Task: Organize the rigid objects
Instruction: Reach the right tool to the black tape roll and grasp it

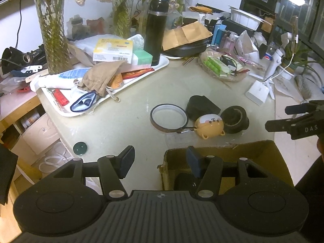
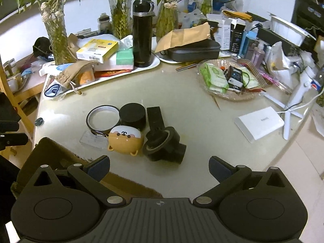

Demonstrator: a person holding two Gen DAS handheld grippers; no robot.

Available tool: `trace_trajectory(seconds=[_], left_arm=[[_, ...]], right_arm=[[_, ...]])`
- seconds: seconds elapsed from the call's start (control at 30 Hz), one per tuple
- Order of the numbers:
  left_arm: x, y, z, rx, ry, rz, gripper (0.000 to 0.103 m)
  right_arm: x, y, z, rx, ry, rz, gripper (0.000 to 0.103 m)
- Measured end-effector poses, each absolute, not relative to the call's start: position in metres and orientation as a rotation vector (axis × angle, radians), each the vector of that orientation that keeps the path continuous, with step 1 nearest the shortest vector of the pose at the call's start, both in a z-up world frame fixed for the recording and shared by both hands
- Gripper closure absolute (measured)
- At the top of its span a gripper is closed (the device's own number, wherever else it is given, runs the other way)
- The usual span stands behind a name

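Note:
A small group of objects lies mid-table: a tape ring (image 1: 168, 118) (image 2: 102, 119), a tan dog-face case (image 1: 209, 124) (image 2: 125, 139), a black round case (image 1: 201, 107) (image 2: 132, 114) and a black mount part (image 1: 235, 119) (image 2: 164, 145). A cardboard box (image 1: 253, 151) (image 2: 50, 154) stands at the near table edge, with a dark object inside. My left gripper (image 1: 161, 162) is open and empty, its right finger over the box. My right gripper (image 2: 159, 171) is open and empty, just short of the group; it also shows in the left wrist view (image 1: 283, 117).
A white tray (image 1: 162, 64) (image 2: 156, 62) at the back left holds a black flask (image 1: 156, 32) (image 2: 142, 32), boxes and pouches. A wicker dish of packets (image 2: 228, 81), a white power brick (image 2: 259, 123) and glass vases (image 1: 53, 34) stand around. A green cap (image 1: 80, 147) lies near the left edge.

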State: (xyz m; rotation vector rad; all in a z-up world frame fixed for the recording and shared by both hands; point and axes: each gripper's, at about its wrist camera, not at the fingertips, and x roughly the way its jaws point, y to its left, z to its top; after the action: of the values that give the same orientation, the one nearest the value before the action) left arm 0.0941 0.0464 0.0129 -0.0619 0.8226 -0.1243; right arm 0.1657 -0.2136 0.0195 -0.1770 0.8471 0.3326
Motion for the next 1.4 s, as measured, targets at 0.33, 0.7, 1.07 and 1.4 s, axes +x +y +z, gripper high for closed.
trace_trajectory(seconds=[0.33,0.7,1.07,1.4], left_arm=[[0.104,0.048,0.010,-0.066,0.829,-0.127,0.047],[0.108,0.050,0.006,-0.080,0.839,-0.128,0.047],[0.108,0.052,0.005,-0.093,0.843,-0.132,0.047],[0.108,0.053,0.005,-0.101,0.844,-0.133,0.047]], right_arm=[[0.196,-0.218,0.009,-0.173,0.887,0.382,0.000],[0.215,-0.209,0.001,-0.275,0.847,0.442,0.000],[0.224,-0.182,-0.018,-0.488,0.774,0.555,0.029],[0.238,-0.165,-0.041,-0.561,0.792,0.566,0.058]])
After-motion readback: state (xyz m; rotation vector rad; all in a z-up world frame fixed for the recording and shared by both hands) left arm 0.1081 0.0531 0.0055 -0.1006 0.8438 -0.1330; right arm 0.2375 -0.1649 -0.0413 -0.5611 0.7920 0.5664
